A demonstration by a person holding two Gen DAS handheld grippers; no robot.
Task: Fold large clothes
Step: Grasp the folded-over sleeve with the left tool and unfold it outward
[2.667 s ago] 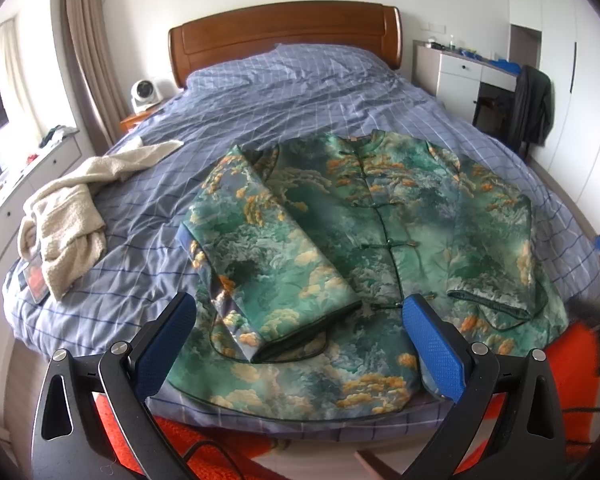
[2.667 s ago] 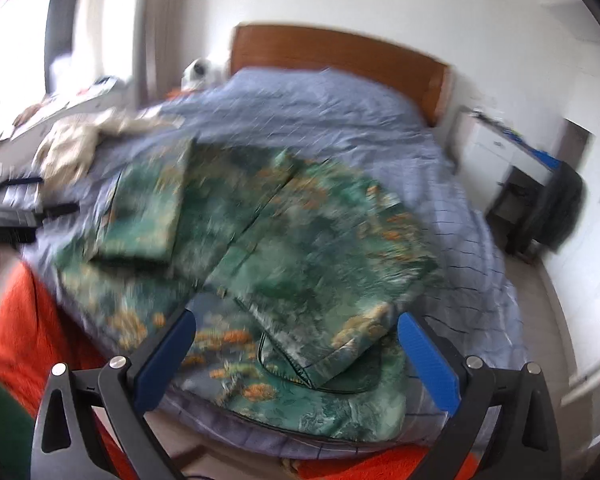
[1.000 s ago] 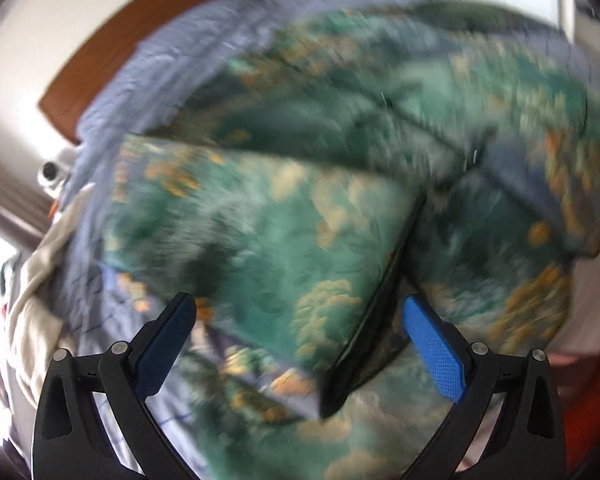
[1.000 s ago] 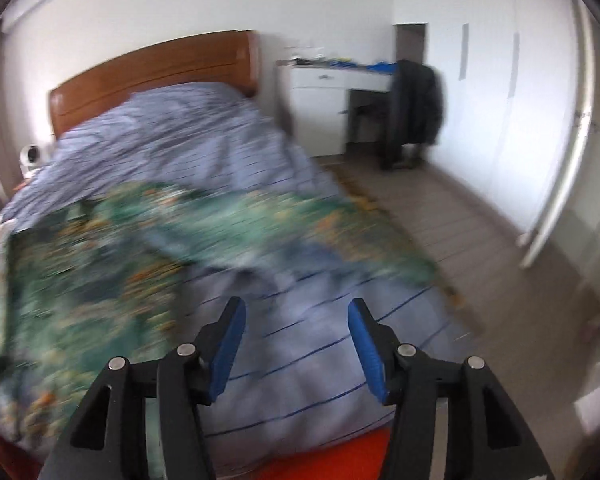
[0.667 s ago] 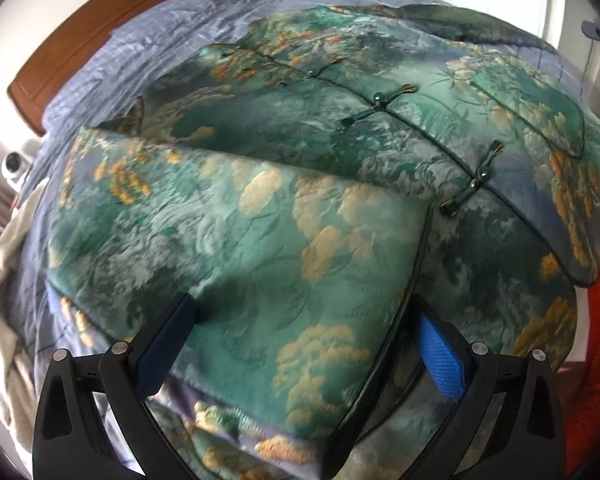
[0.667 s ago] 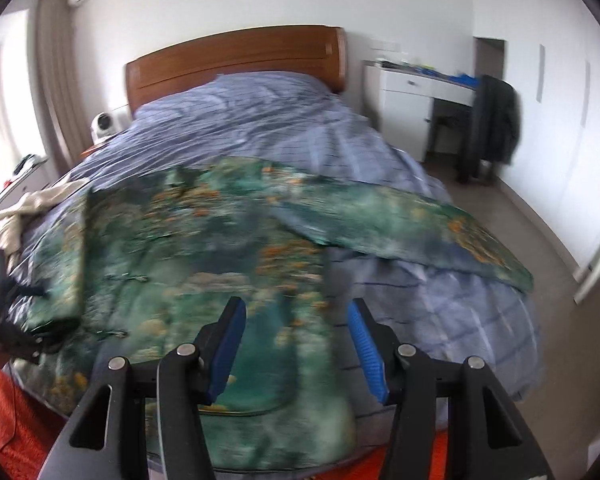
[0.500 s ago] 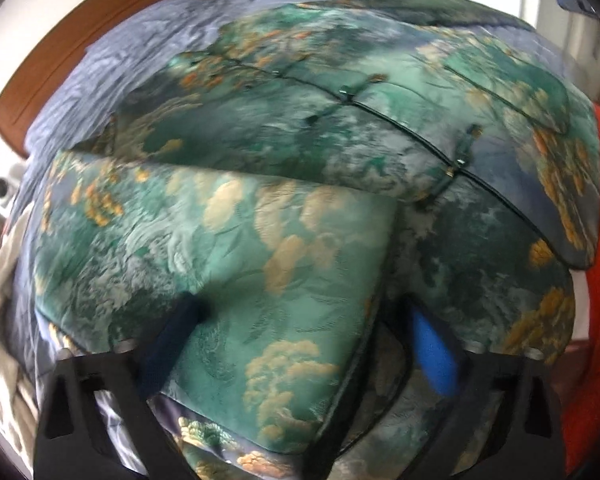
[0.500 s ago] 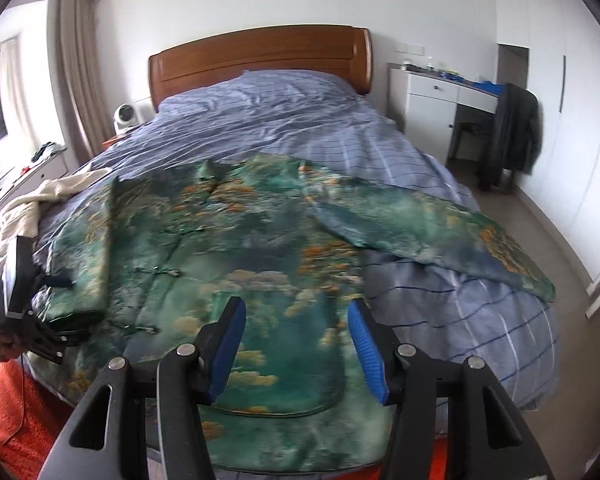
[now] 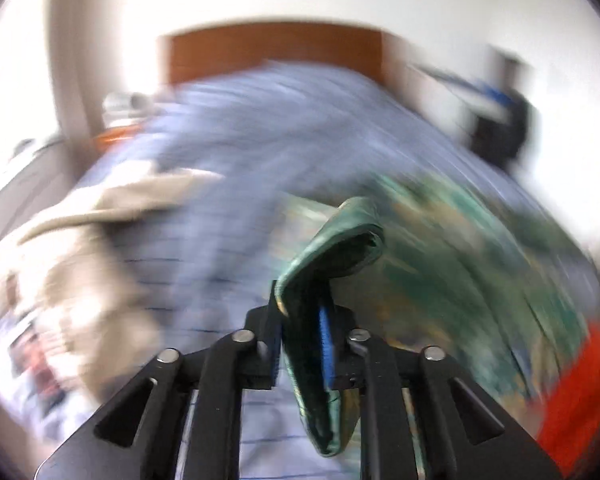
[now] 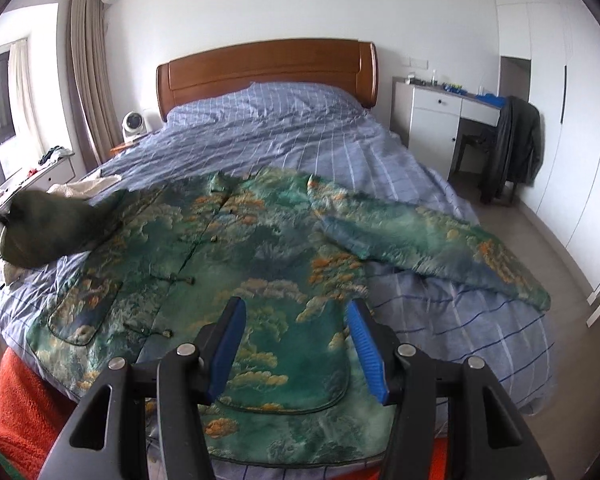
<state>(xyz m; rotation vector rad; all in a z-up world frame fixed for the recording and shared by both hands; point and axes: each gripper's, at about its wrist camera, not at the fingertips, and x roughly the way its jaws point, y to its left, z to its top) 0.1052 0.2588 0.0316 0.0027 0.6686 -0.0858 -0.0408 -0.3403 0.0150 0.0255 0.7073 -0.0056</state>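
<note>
Jacket (image 10: 236, 264): soft, slippery brocade; best gripped at hems, cuffs.
Left gripper (image 9: 300, 344): just closed, pinching sleeve (image 9: 332, 264).
Right gripper (image 10: 296, 344): half-open, empty.

The right claw (image 10: 296, 344) hangs half-open, empty, above the green jacket (image 10: 260, 264) on the bed (image 10: 300, 128).

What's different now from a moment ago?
The left tongs have just closed on the folded sleeve and lifted it off the jacket. The other sleeve now lies spread out. The right tongs stay half open, empty.
</note>
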